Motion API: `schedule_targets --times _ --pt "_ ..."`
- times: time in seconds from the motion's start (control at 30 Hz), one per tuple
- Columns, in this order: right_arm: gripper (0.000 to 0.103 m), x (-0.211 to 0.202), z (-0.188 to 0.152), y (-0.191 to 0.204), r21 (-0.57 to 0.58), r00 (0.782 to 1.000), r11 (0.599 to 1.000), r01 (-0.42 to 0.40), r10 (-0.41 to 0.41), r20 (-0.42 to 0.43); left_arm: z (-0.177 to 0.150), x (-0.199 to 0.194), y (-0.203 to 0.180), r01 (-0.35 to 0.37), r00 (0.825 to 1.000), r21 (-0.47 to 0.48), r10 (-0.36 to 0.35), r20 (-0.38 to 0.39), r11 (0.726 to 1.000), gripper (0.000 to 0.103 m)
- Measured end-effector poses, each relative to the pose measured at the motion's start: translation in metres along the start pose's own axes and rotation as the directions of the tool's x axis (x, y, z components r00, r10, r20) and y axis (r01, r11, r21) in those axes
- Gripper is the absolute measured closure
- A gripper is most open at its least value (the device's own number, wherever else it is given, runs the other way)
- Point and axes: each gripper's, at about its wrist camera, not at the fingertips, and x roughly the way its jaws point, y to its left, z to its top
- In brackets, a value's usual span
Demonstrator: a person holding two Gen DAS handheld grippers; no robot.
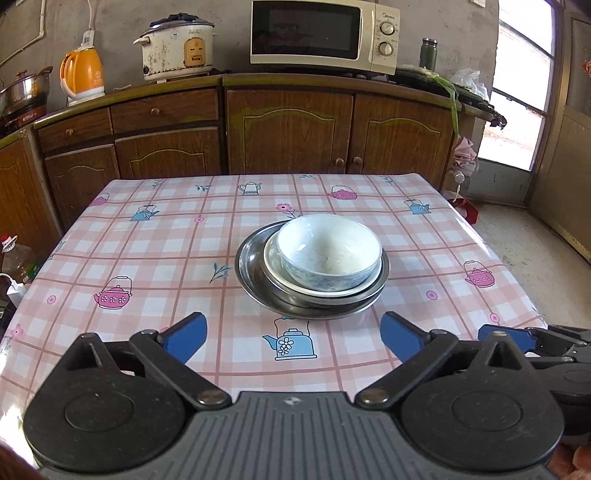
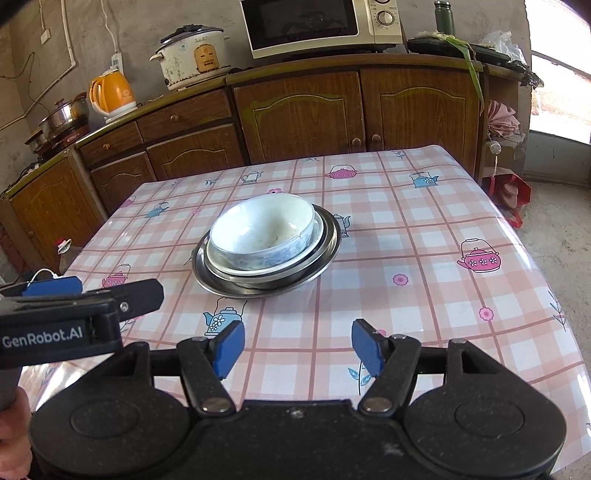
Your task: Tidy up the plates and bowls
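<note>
A pale blue-white ceramic bowl [image 1: 329, 254] sits nested in a shallow white dish [image 1: 275, 271] on a round steel plate [image 1: 248, 275], stacked mid-table on the pink checked teapot-print tablecloth [image 1: 147, 258], probably gathered to save space. The left gripper [image 1: 293, 336] and right gripper [image 2: 297, 349] hover near the table's near edge, fingers spread wide and empty, well apart from the stack. The steel may be two plates; its rim is unclear.

A home kitchen: microwave [image 1: 323, 35], rice cooker [image 1: 177, 48], kettle [image 1: 82, 75], wooden cabinets [image 1: 288, 133].

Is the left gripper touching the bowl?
Apart. The left wrist view shows bare tablecloth between the open left gripper and the bowl.
</note>
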Motion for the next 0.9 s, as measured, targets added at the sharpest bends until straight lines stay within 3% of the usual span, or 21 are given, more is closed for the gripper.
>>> schedule_targets --times 0.9 --pt "0.024 0.011 -0.007 -0.005 0.016 1.0 1.0 -0.01 0.011 -0.029 -0.005 0.006 -0.002 -0.034 0.999 0.01 0.035 -0.038 0.999 0.0"
